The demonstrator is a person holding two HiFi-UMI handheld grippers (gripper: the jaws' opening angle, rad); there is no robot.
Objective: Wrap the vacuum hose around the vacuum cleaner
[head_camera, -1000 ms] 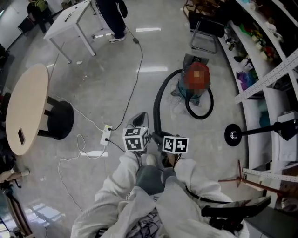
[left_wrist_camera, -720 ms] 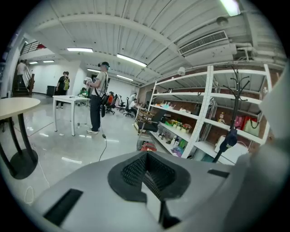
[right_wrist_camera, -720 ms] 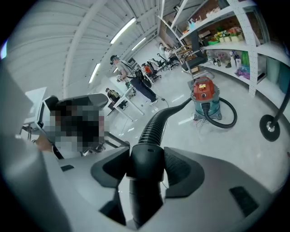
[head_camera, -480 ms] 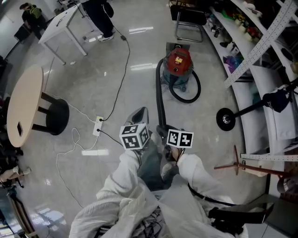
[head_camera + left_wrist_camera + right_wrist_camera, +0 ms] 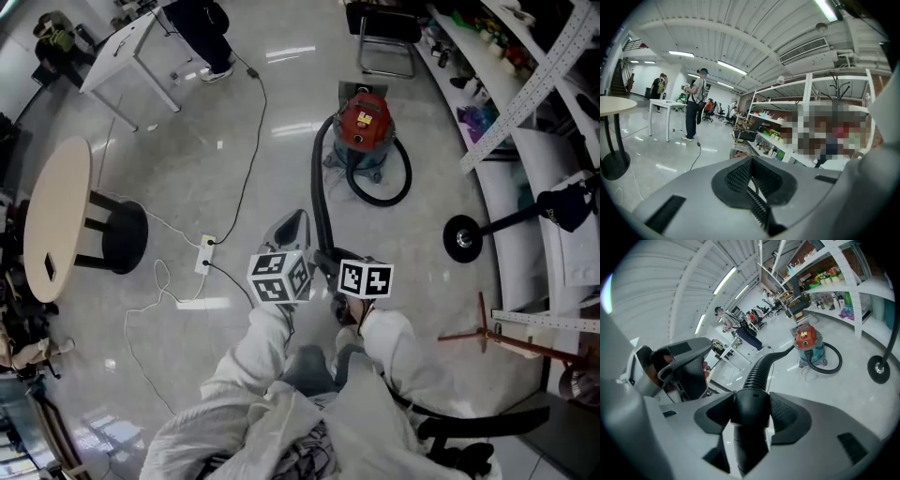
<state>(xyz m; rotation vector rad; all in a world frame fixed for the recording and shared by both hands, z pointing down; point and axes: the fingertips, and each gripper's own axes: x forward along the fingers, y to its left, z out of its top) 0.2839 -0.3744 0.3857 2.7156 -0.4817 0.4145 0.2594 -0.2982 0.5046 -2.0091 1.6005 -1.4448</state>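
The vacuum cleaner (image 5: 364, 123), red on top with a teal body, stands on the floor ahead; it also appears in the right gripper view (image 5: 809, 340). Its black ribbed hose (image 5: 320, 202) arcs from the machine's left side down toward me, and another loop (image 5: 398, 191) lies beside its base. My right gripper (image 5: 328, 260) is shut on the hose's smooth end cuff (image 5: 751, 401), with the ribbed hose (image 5: 762, 364) running on ahead of the jaws. My left gripper (image 5: 289, 228) hovers just left of it, jaws shut (image 5: 750, 185) with nothing between them.
A power strip (image 5: 208, 253) with white and black cables lies on the floor at left. A round wooden table (image 5: 54, 225), a white table (image 5: 127, 47) and a standing person (image 5: 208, 26) are further left. Shelving (image 5: 525, 84), a black stand base (image 5: 462, 237) and a chair (image 5: 384, 42) are on the right.
The view has swung and moved in, so the vacuum sits further left and nearer. Both grippers stay close together, the right one still holding the hose end.
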